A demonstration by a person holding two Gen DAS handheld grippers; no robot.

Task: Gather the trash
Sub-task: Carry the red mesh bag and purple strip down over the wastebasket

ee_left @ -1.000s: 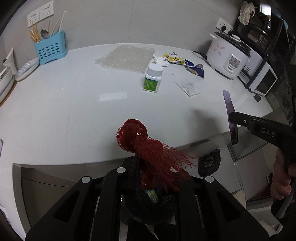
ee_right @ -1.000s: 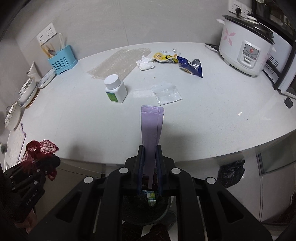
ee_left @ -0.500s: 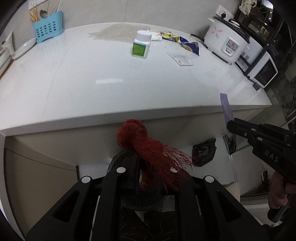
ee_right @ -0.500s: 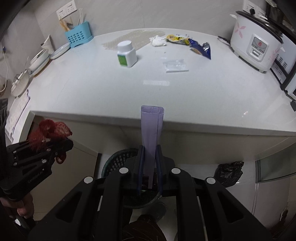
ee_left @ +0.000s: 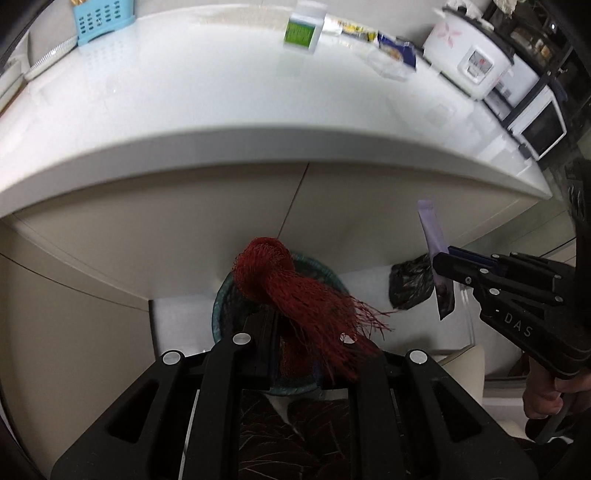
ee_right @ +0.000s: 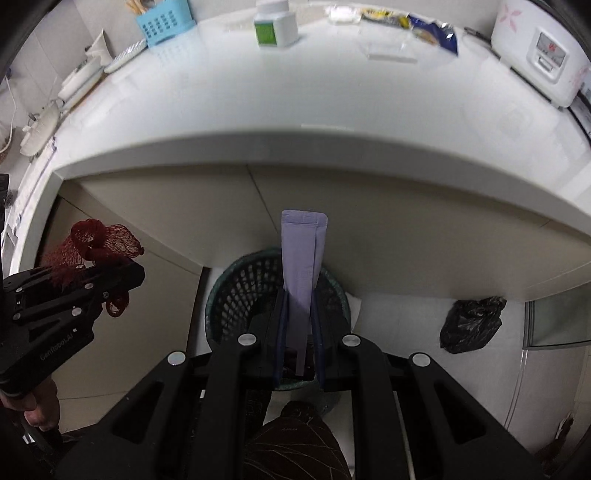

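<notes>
My left gripper (ee_left: 295, 317) is shut on a bunched red mesh net bag (ee_left: 295, 291) and holds it above a dark green wire waste basket (ee_left: 221, 306) on the floor under the counter. It also shows at the left of the right wrist view (ee_right: 110, 273). My right gripper (ee_right: 299, 299) is shut on a flat purple sachet (ee_right: 301, 254) that stands upright over the same basket (ee_right: 240, 291). In the left wrist view the right gripper (ee_left: 447, 258) and sachet (ee_left: 432, 232) are to the right of the basket.
The white counter (ee_right: 295, 110) overhangs the basket; its front edge is just above both grippers. On it stand a white pill bottle (ee_right: 275, 24), snack wrappers (ee_right: 428, 31), a clear plastic bag (ee_right: 388, 51), a rice cooker (ee_right: 539, 51) and a blue utensil holder (ee_right: 166, 22). A black bag (ee_right: 469, 325) lies on the floor.
Both grippers have drawn back from over the counter and dropped below its edge, still holding the net bag and the sachet. The waste basket has come into view beneath them.
</notes>
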